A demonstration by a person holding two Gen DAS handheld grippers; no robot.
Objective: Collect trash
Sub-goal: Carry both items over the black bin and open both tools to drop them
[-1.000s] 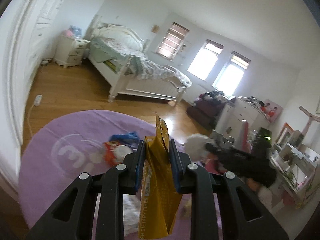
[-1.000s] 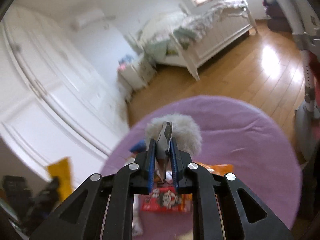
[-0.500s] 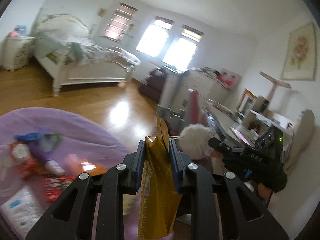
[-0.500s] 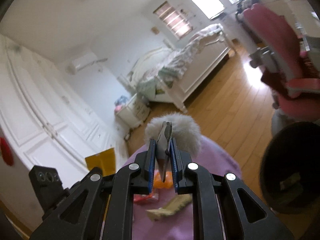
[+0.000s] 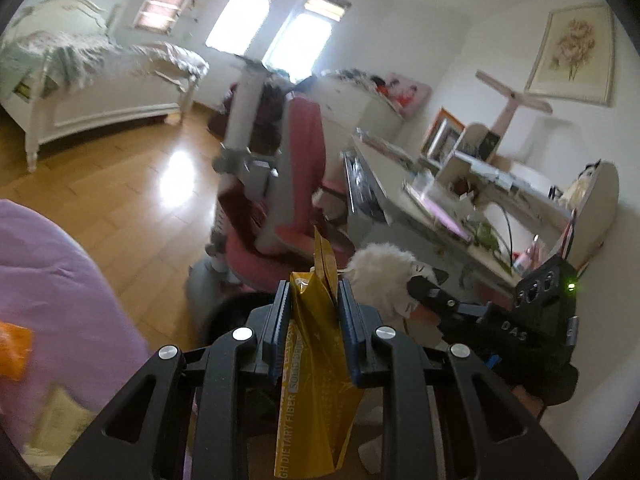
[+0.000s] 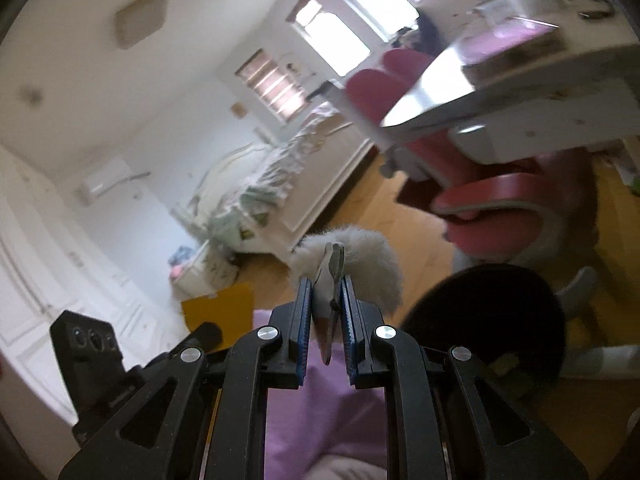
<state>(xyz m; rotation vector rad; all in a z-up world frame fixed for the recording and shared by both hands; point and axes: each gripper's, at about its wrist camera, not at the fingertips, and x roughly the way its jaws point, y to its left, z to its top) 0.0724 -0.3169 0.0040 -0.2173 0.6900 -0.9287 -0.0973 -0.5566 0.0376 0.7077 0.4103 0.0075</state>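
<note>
My left gripper (image 5: pixel 313 292) is shut on a yellow snack wrapper (image 5: pixel 316 380) that hangs down between its jaws. My right gripper (image 6: pixel 325 292) is shut on a white fluffy ball (image 6: pixel 372 268) with a silvery strip between the jaws. The ball (image 5: pixel 384 280) and the right gripper's body show at the right of the left wrist view. The yellow wrapper (image 6: pixel 220 314) and the left gripper's body show at the left of the right wrist view. A dark round bin (image 6: pixel 492 316) sits low to the right of the right gripper; its rim (image 5: pixel 228 312) shows just beyond the left gripper.
A purple rug (image 5: pixel 48 280) with an orange wrapper (image 5: pixel 14 344) and other litter lies at the left. A pink chair (image 5: pixel 296 184) and a cluttered white desk (image 5: pixel 460 216) stand ahead. A white bed (image 5: pixel 88 92) is across the wooden floor (image 5: pixel 120 184).
Both grippers have swung away from the rug's litter toward the chair, desk and dark bin, each still holding its item. The bin now looms closer in the right wrist view.
</note>
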